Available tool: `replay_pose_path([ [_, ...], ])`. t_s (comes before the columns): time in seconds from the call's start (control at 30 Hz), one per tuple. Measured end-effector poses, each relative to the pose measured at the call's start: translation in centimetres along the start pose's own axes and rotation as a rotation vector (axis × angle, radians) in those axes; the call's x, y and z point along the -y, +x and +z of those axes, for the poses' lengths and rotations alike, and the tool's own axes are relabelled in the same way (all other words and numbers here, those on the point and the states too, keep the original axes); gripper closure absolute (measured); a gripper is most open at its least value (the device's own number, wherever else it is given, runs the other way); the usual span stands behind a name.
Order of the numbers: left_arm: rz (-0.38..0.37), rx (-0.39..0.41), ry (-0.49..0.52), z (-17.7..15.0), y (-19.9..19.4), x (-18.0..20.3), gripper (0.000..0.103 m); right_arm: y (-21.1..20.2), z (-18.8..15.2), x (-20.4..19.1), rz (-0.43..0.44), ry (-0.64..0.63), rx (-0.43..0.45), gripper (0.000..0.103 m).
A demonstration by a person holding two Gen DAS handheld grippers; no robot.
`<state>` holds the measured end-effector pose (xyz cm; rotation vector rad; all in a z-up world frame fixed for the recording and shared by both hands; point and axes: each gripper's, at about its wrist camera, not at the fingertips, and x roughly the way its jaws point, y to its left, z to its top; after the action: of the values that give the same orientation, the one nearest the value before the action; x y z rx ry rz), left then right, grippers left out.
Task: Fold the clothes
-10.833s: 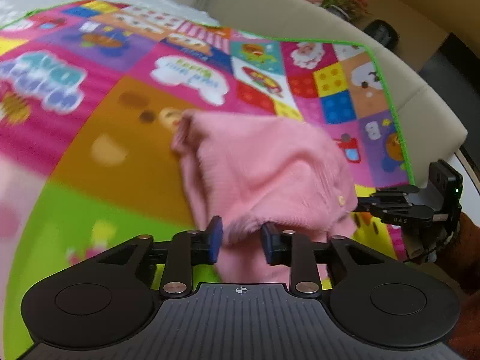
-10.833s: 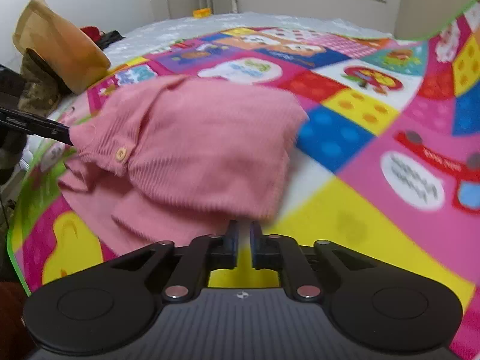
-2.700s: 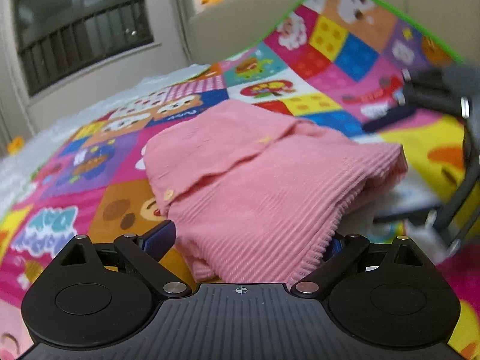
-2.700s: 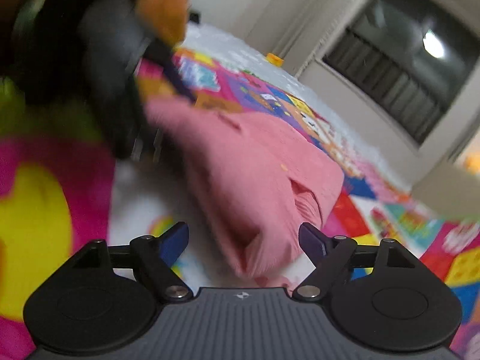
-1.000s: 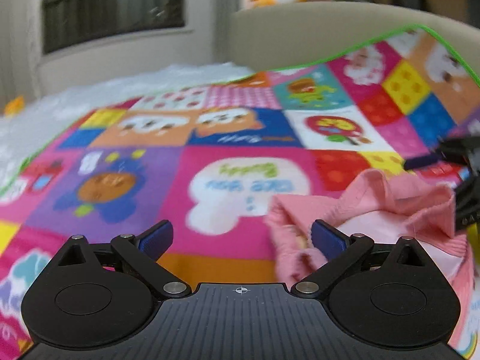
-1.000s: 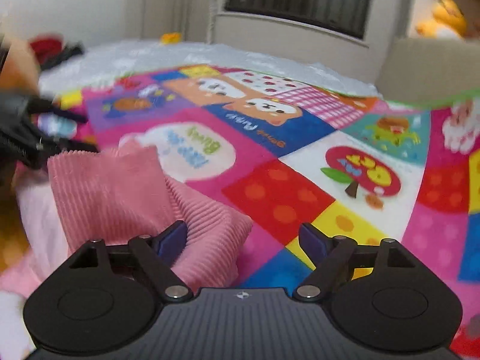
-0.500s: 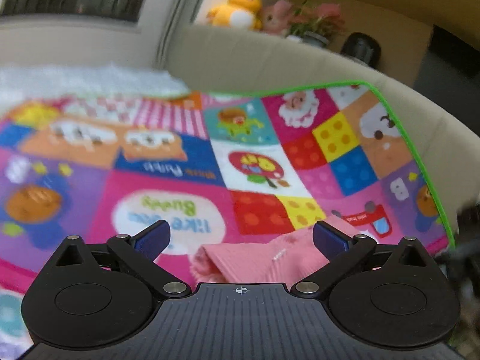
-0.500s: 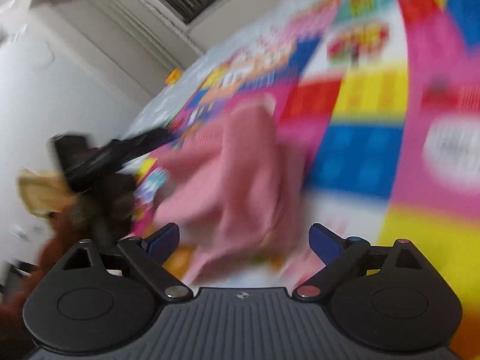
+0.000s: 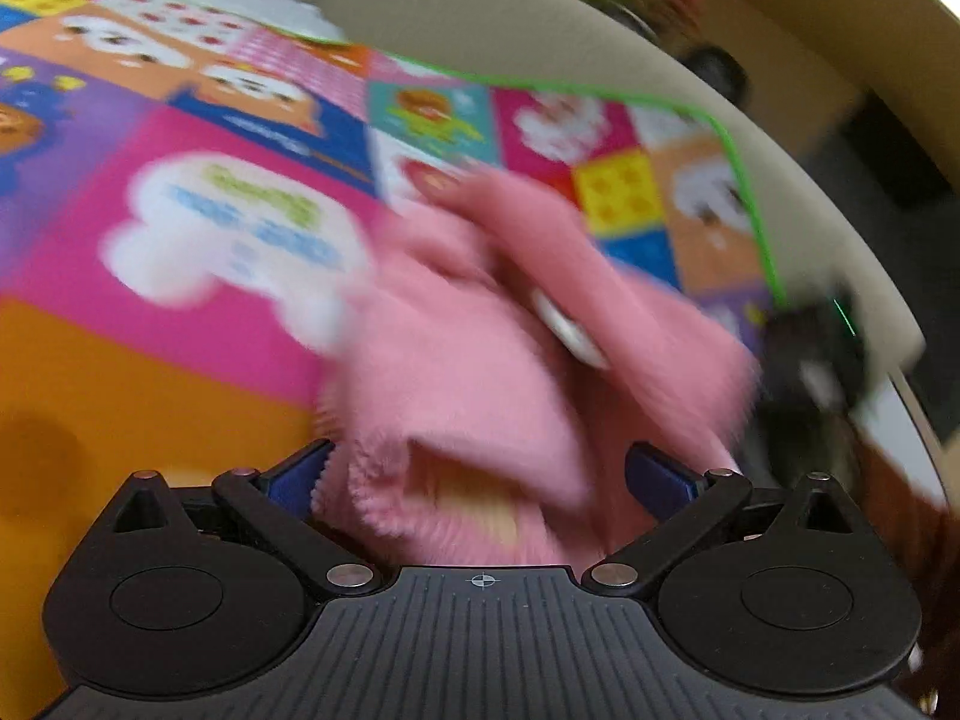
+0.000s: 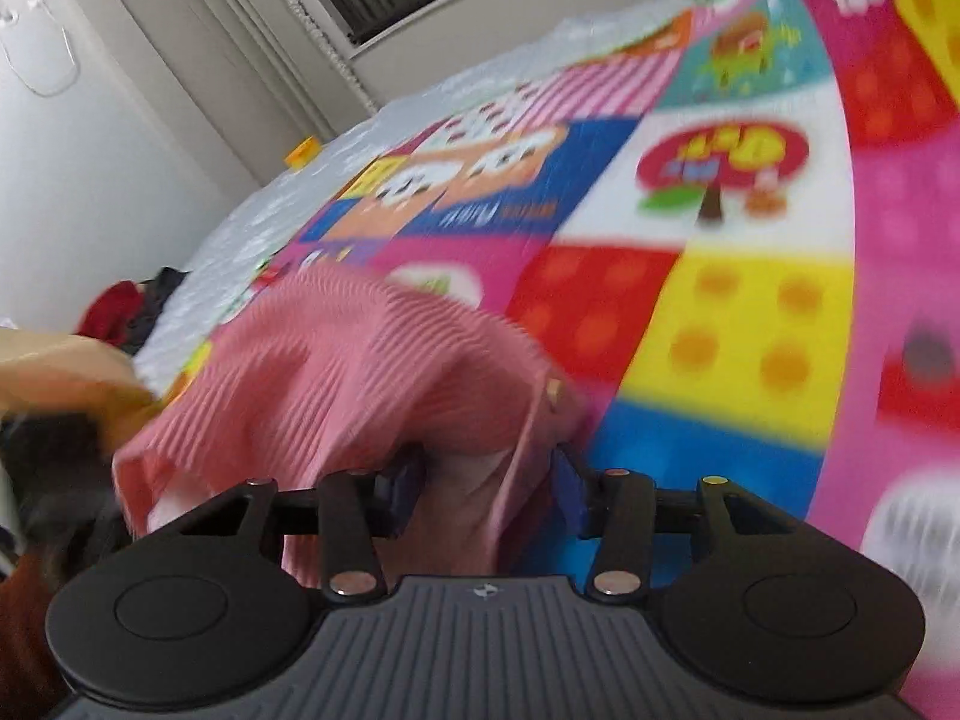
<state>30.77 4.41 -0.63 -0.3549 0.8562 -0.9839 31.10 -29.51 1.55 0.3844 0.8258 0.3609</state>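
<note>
On the colourful play mat (image 9: 180, 372), lying bunched up: pink ribbed garment (image 9: 480, 360), blurred in both views. Left claw (image 9: 477, 474) gaping wide, pink cloth sitting between its blue pads, not pinched. Right claw (image 10: 486, 486) partly closed, pressing a fold of the garment between its pads.

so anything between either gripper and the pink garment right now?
Nothing visible. The pink garment already lies between the open fingers of the left gripper, and a fold of it sits between the narrower fingers of the right gripper. Frames are blurred.
</note>
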Motion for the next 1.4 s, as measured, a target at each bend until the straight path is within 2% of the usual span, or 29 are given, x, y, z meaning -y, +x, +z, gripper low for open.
replay_pose_path([
  [0.13,-0.114,-0.016,0.036,-3.0,1.6,4.3,0.0,1.2,1.8,-1.1,-0.039,-0.097,0.02,0.056],
  [0.2,-0.175,-0.023,0.054,-4.4,2.2,6.2,0.0,1.1,2.1,-2.6,-0.058,-0.194,0.034,0.046],
  [0.3,-0.175,-0.022,0.135,-5.8,1.5,8.6,0.0,-1.0,1.6,-4.6,-0.081,-0.323,0.085,0.035],
  [0.37,-0.144,0.016,0.143,-6.1,-0.2,8.8,0.0,-3.6,0.9,-5.2,-0.067,-0.361,0.144,0.032],
  [0.43,-0.095,0.085,0.097,-6.1,-2.4,7.9,0.0,-6.5,0.0,-5.3,-0.002,-0.325,0.184,0.025],
  [0.5,-0.007,0.17,0.038,-5.5,-4.3,6.6,0.0,-8.4,-0.9,-4.9,0.099,-0.245,0.188,0.021],
  [0.57,0.109,0.224,-0.012,-4.5,-5.1,5.3,0.0,-9.0,-2.2,-4.7,0.158,-0.198,0.173,0.021],
  [0.67,0.227,0.233,0.007,-2.4,-4.3,4.6,0.0,-7.4,-3.7,-5.3,0.133,-0.208,0.15,0.021],
  [0.7,0.28,0.23,0.051,-1.6,-3.7,4.6,0.0,-6.6,-3.9,-5.7,0.138,-0.205,0.141,0.023],
  [0.73,0.344,0.226,0.088,-0.8,-3.2,4.4,0.0,-6.0,-4.0,-6.0,0.155,-0.2,0.135,0.027],
  [0.77,0.404,0.222,0.121,0.0,-2.7,4.2,0.0,-5.6,-4.0,-6.7,0.187,-0.203,0.127,0.038],
  [0.8,0.438,0.218,0.118,0.8,-2.5,3.5,0.0,-5.2,-4.0,-7.5,0.229,-0.209,0.118,0.042],
  [0.87,0.488,0.222,0.092,2.0,-2.7,1.8,0.0,-4.6,-4.7,-9.3,0.326,-0.237,0.085,0.042],
  [0.93,0.535,0.226,0.076,2.5,-3.1,0.2,0.0,-3.1,-6.4,-10.7,0.326,-0.286,0.028,0.042],
  [1.03,0.572,0.2,0.045,2.4,-3.5,-1.8,0.0,-0.3,-9.3,-11.7,0.286,-0.321,-0.057,0.042],
  [1.13,0.598,0.172,0.055,1.8,-3.2,-2.3,0.0,0.7,-11.5,-12.4,0.236,-0.356,-0.045,0.042],
  [1.2,0.59,0.168,0.037,1.5,-3.7,-2.5,0.0,0.0,-12.6,-13.7,0.211,-0.448,-0.029,0.031],
  [1.3,0.566,0.164,0.004,0.8,-5.4,-2.4,0.0,-2.2,-13.5,-14.7,0.224,-0.574,-0.035,0.026],
  [1.4,0.552,0.199,-0.013,0.2,-7.5,-1.1,0.0,-5.4,-13.7,-14.1,0.213,-0.64,-0.021,0.02],
])
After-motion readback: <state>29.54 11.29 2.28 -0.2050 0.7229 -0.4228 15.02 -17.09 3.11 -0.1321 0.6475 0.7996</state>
